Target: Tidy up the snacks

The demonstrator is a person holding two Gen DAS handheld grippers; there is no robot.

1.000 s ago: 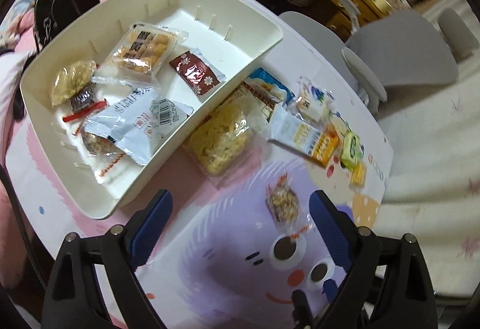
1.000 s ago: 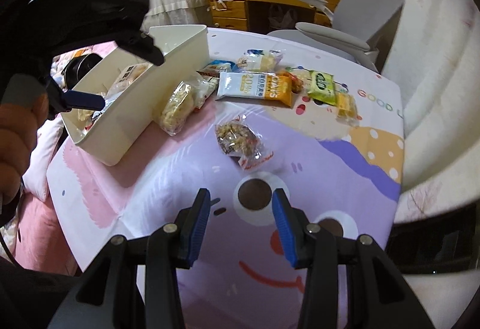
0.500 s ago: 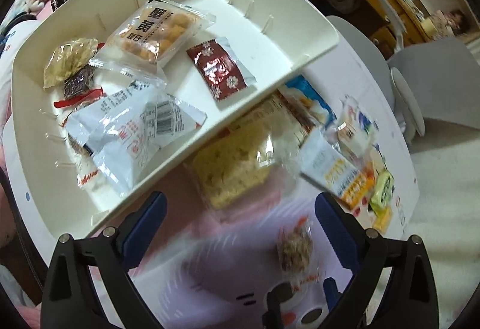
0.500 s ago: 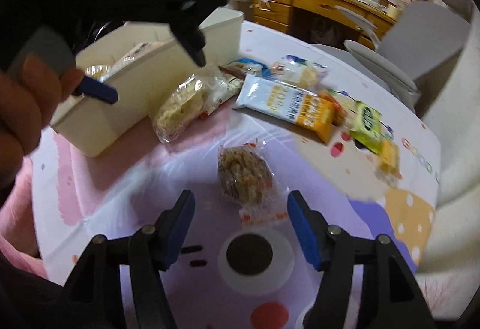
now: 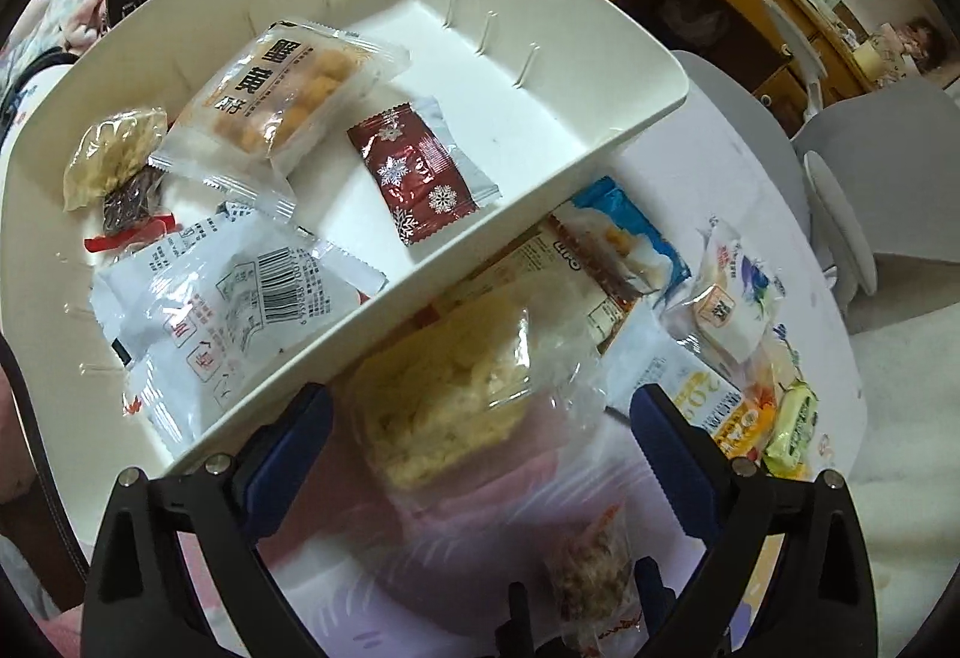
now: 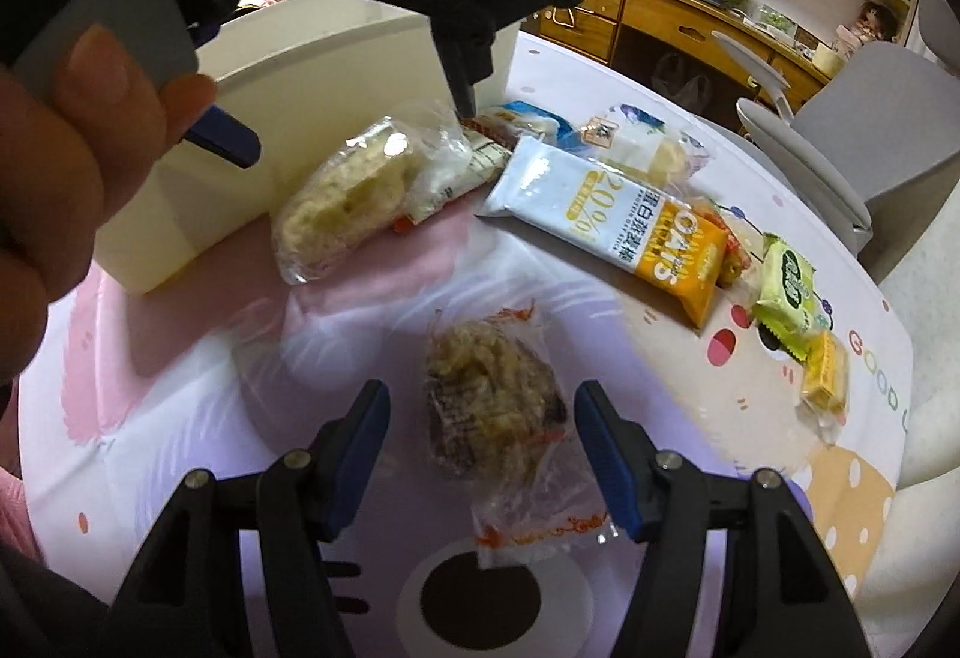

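Observation:
My left gripper (image 5: 480, 430) is open, its blue pads either side of a clear-wrapped pale yellow puffed snack (image 5: 444, 406) that lies against the wall of the white bin (image 5: 600, 33). The pads do not touch the snack. The bin holds a red snowflake packet (image 5: 414, 178), an orange pastry packet (image 5: 288, 93) and a white barcode packet (image 5: 240, 298). My right gripper (image 6: 483, 448) is open and straddles a brown nutty snack (image 6: 486, 400) in clear wrap on the tablecloth, with gaps on both sides. The yellow snack (image 6: 348, 196) also shows there beside the bin (image 6: 288, 75).
Loose on the table lie an oats bar (image 6: 606, 214), a green packet (image 6: 786, 286), a small yellow packet (image 6: 825, 376), a blue packet (image 5: 624, 232) and a white cake packet (image 5: 726, 298). A hand (image 6: 54, 166) fills the left. A grey chair (image 6: 870, 135) stands behind the table.
Both grippers came down closer to the table. The left one moved over to the yellow snack by the bin. The right jaws widened and now stand either side of the brown snack.

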